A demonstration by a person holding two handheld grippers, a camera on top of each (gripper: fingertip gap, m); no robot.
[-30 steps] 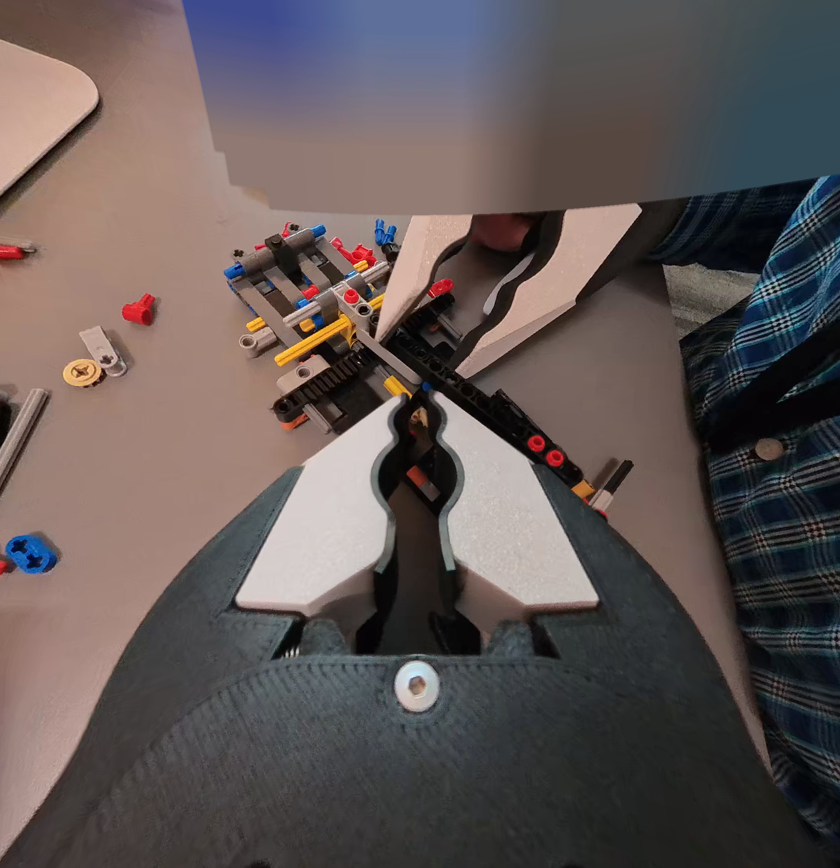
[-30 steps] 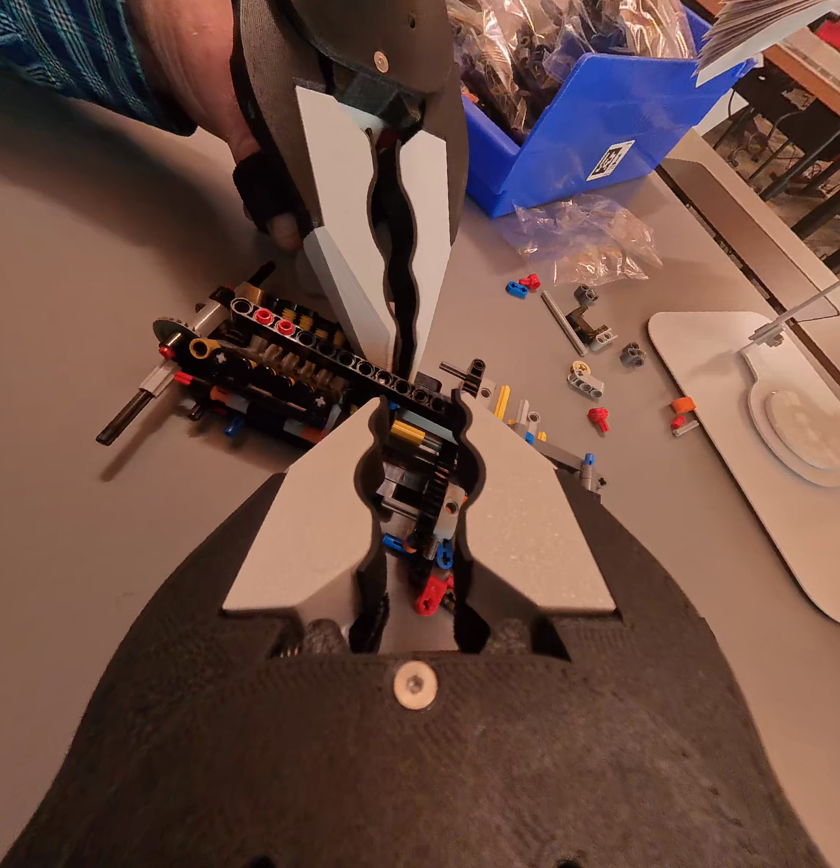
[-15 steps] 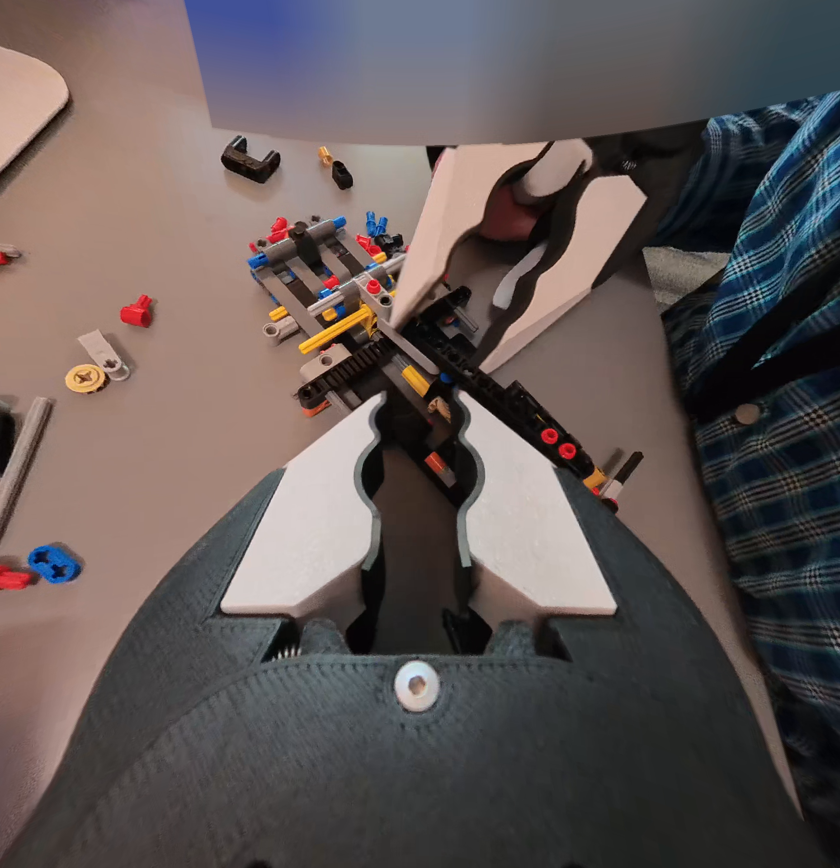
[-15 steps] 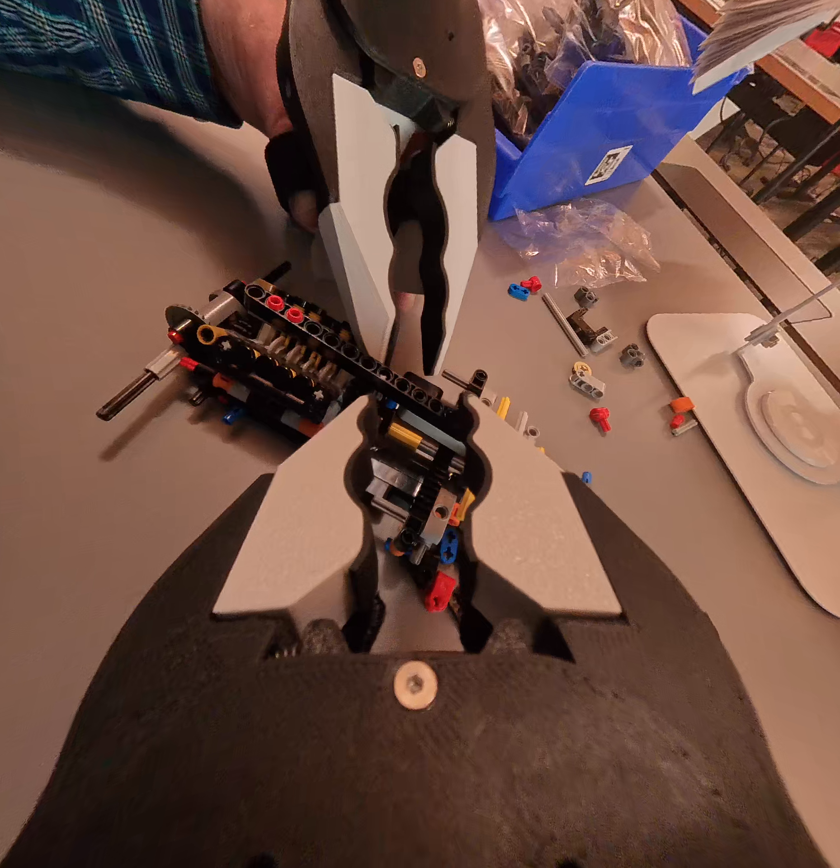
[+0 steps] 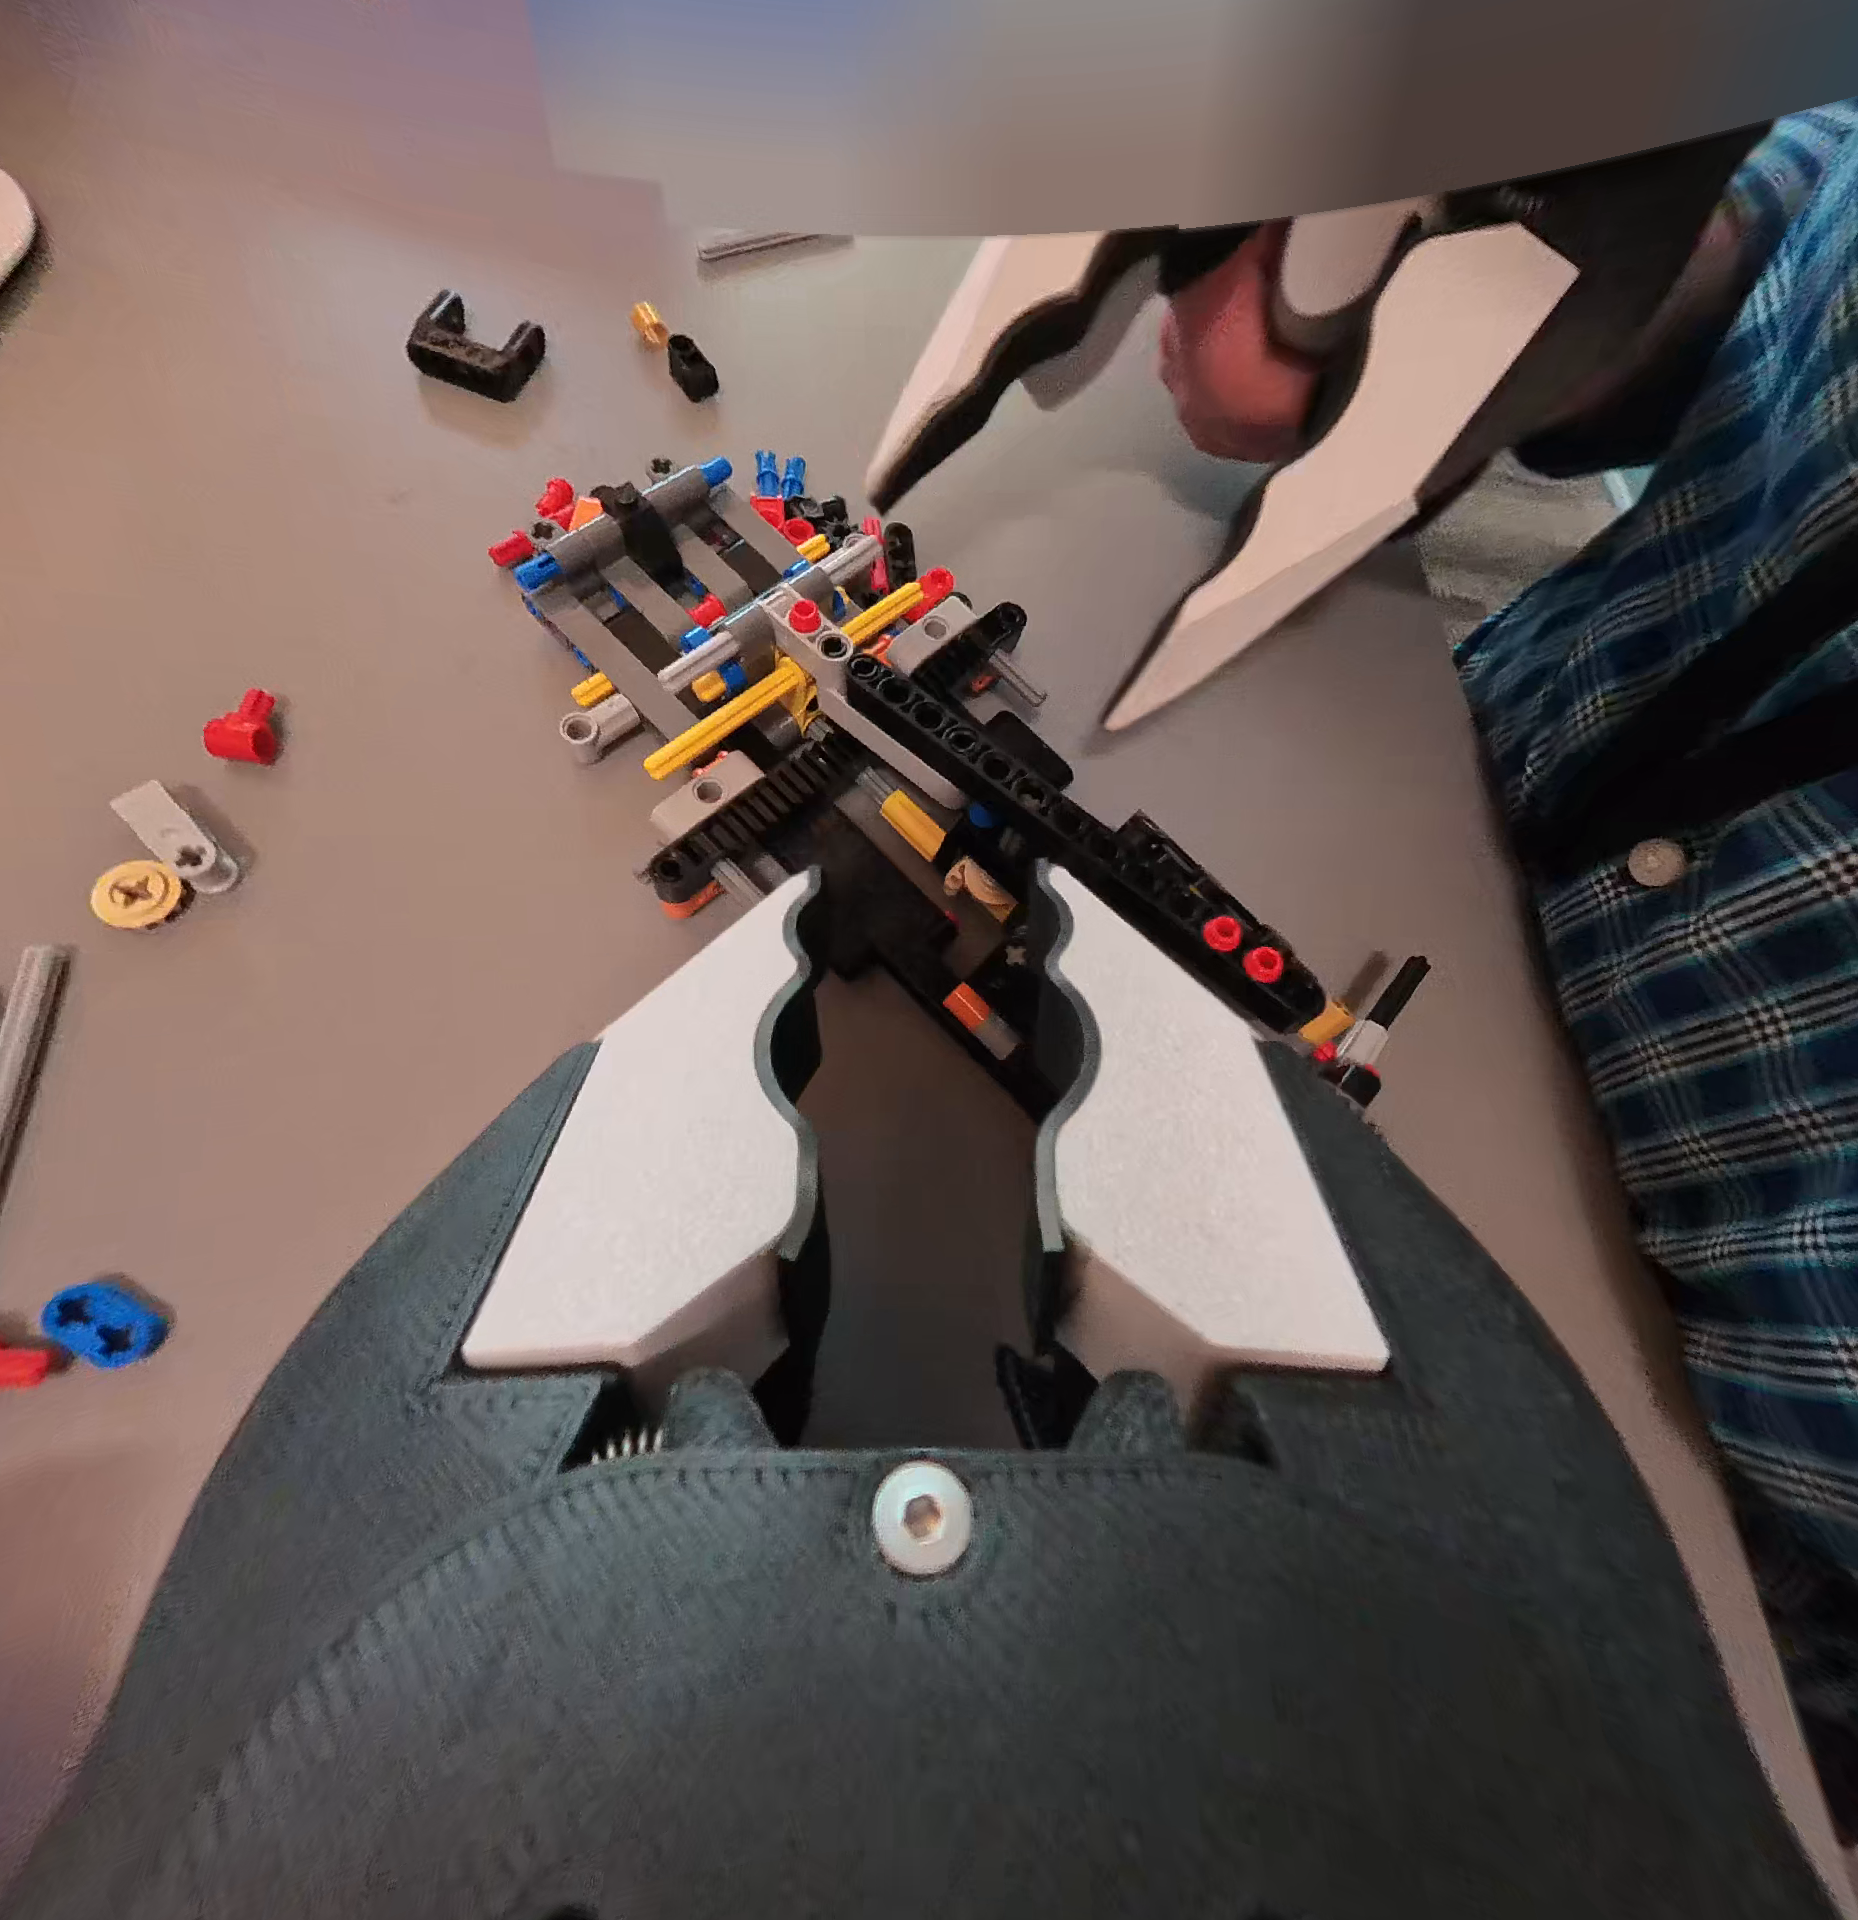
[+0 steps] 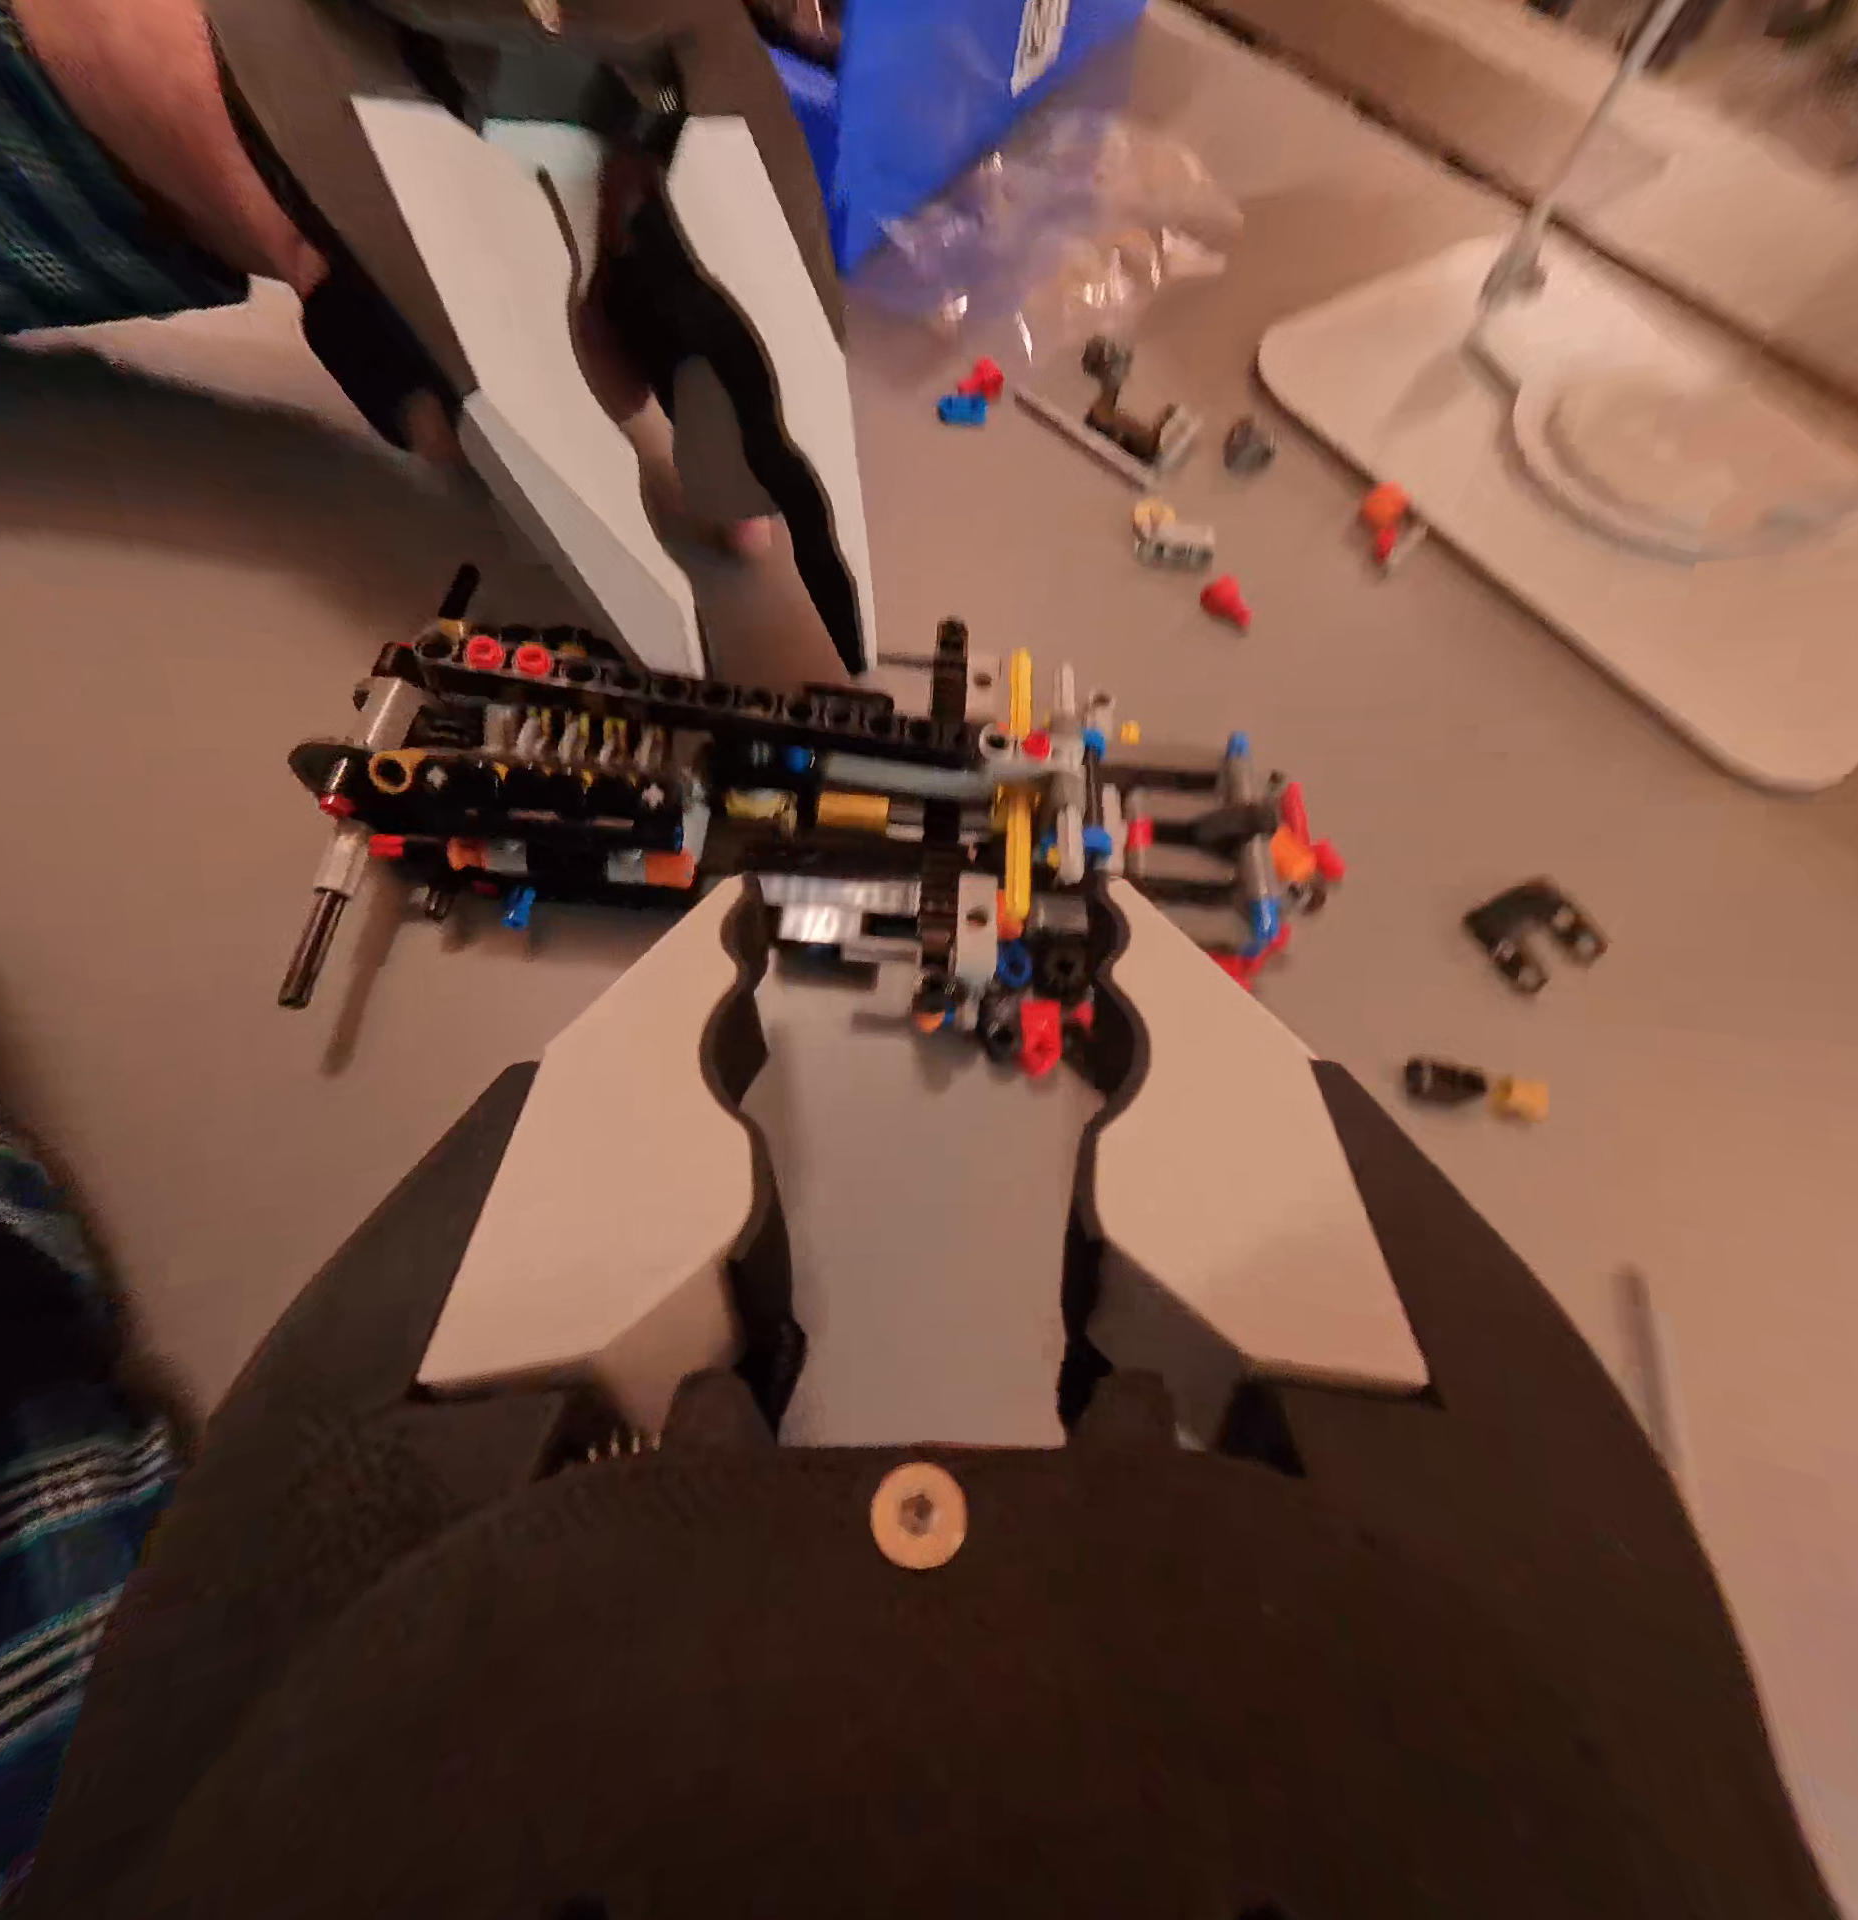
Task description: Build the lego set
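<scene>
With the left gripper point(image 5: 930, 904) parted about the near end of the lego assembly point(image 5: 863, 748) on the grey table point(image 5: 281, 1039), gripped nothing visibly. Farther off, right gripper point(image 5: 998, 613) hung spread wide, empty, above the assembly. Beyond, 1 black bracket point(image 5: 475, 348).

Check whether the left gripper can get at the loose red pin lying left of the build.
Probably yes: the left gripper is open, and bare table lies between it and the red pin.

Grey table point(image 5: 281, 582); blue-plaid sleeve point(image 5: 1735, 987); blue bin point(image 6: 946, 114).
</scene>
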